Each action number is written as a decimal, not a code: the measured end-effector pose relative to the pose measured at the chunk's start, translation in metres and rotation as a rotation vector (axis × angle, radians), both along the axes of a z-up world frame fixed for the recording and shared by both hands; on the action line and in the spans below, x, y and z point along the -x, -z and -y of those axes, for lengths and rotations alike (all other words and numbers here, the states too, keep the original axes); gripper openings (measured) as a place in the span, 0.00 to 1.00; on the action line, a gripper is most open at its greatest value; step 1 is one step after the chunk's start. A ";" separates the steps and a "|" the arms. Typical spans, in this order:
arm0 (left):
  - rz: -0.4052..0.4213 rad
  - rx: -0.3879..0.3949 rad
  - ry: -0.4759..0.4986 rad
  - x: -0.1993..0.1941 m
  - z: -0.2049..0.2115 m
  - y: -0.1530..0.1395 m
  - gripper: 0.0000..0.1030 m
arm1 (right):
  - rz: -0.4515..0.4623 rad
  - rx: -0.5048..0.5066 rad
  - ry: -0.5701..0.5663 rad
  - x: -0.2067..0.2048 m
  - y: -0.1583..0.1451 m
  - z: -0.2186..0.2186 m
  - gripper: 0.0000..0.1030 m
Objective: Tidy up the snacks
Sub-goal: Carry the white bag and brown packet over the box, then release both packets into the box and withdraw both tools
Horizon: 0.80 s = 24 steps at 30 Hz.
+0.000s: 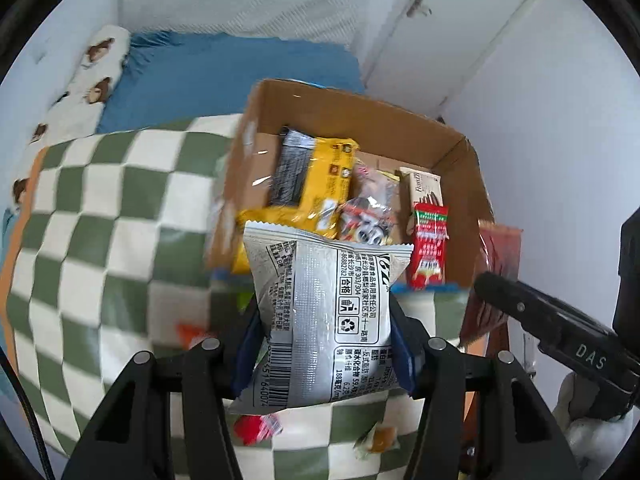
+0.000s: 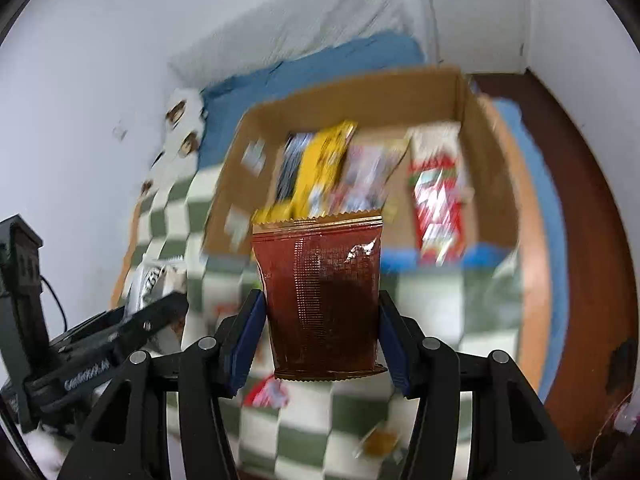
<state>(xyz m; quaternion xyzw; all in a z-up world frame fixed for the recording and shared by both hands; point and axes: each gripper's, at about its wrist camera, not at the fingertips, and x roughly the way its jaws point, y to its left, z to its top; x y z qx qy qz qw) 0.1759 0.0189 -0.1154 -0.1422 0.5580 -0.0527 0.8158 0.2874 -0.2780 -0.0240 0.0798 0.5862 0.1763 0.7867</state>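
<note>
My left gripper (image 1: 326, 344) is shut on a silver-grey snack packet (image 1: 324, 316), held upright above the checked blanket. My right gripper (image 2: 322, 336) is shut on a dark red-brown snack packet (image 2: 322, 300), also held up off the bed; that packet (image 1: 494, 280) shows at the right of the left wrist view too. Beyond both stands an open cardboard box (image 1: 360, 108) (image 2: 360, 88) holding a yellow packet (image 1: 316, 184) (image 2: 320, 168), a red packet (image 1: 429, 244) (image 2: 438, 204), a clear-wrapped snack (image 1: 370, 216) and a beige carton (image 1: 424, 186).
A green-and-white checked blanket (image 1: 100, 220) (image 2: 304, 432) covers the bed, with small loose snacks on it: a red one (image 1: 258, 428) (image 2: 266, 394) and an orange one (image 1: 380, 438) (image 2: 380, 442). Behind lie a blue sheet (image 1: 224, 76), a bear-print pillow (image 1: 96, 64) and white walls.
</note>
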 end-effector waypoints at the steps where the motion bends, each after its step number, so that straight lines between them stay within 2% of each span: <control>1: -0.020 0.010 0.004 -0.014 0.003 0.005 0.52 | -0.007 0.014 0.007 -0.017 0.004 0.001 0.56; 7: -0.156 0.007 0.005 -0.085 0.016 0.048 0.52 | -0.079 0.079 0.025 -0.082 0.047 0.002 0.56; 11: -0.215 0.004 0.002 -0.108 0.020 0.073 0.52 | -0.117 0.118 0.016 -0.098 0.083 -0.005 0.56; 17: -0.296 -0.012 0.015 -0.116 0.027 0.103 0.53 | -0.172 0.124 0.010 -0.105 0.119 -0.009 0.56; 18: -0.315 -0.007 0.009 -0.115 0.026 0.109 0.56 | -0.194 0.120 0.006 -0.106 0.126 -0.009 0.56; 19: -0.330 0.003 0.011 -0.115 0.026 0.115 0.67 | -0.223 0.124 -0.003 -0.107 0.132 -0.010 0.59; 20: -0.338 -0.006 0.009 -0.114 0.025 0.118 0.77 | -0.242 0.136 -0.013 -0.107 0.138 -0.011 0.67; 22: -0.325 -0.024 0.007 -0.111 0.024 0.120 0.83 | -0.254 0.164 -0.025 -0.107 0.144 -0.011 0.81; 24: -0.318 -0.015 0.004 -0.109 0.023 0.120 0.85 | -0.251 0.179 -0.035 -0.106 0.145 -0.010 0.85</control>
